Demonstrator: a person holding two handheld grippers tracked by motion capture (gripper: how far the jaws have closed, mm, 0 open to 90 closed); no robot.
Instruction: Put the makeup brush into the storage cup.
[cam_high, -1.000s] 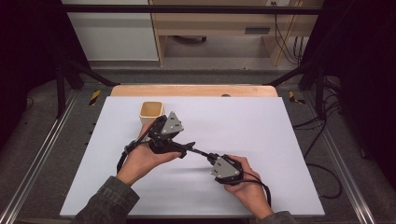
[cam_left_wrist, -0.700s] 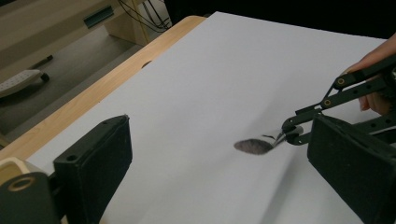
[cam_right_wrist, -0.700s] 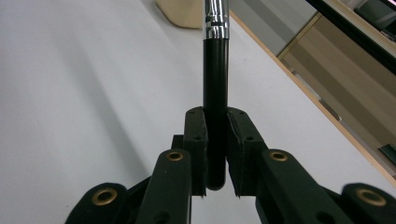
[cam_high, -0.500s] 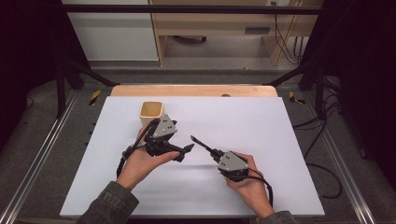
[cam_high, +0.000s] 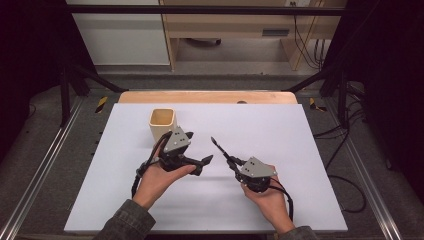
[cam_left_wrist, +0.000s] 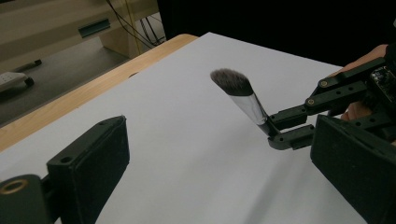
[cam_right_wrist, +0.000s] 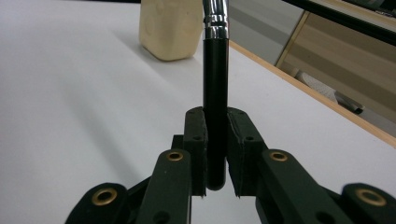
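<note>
My right gripper (cam_high: 235, 164) is shut on the black handle of a makeup brush (cam_high: 222, 149), which slants up and to the left above the white table (cam_high: 280, 130). In the right gripper view the pads (cam_right_wrist: 195, 140) clamp the handle (cam_right_wrist: 215, 84) low down, below its silver ferrule. My left gripper (cam_high: 202, 164) is to the left of the brush, and its jaws have just been opening. They stand wide apart with nothing between them (cam_left_wrist: 219, 140). The left gripper view shows the dark bristle head (cam_left_wrist: 232, 80) and the right gripper (cam_left_wrist: 290, 128) holding it. A cream cup (cam_high: 163, 123) stands upright behind the left hand.
The white sheet lies on a wooden tabletop whose far edge (cam_high: 205, 96) shows behind it. Metal rails (cam_high: 45, 165) run along both sides, and cables (cam_high: 345, 185) lie on the floor at the right. The cup (cam_right_wrist: 170, 28) stands beyond the brush in the right gripper view.
A second ago the brush bridged both grippers. The left jaws have let go of it and opened, and the right hand has drawn the brush away to the right, tip raised.
</note>
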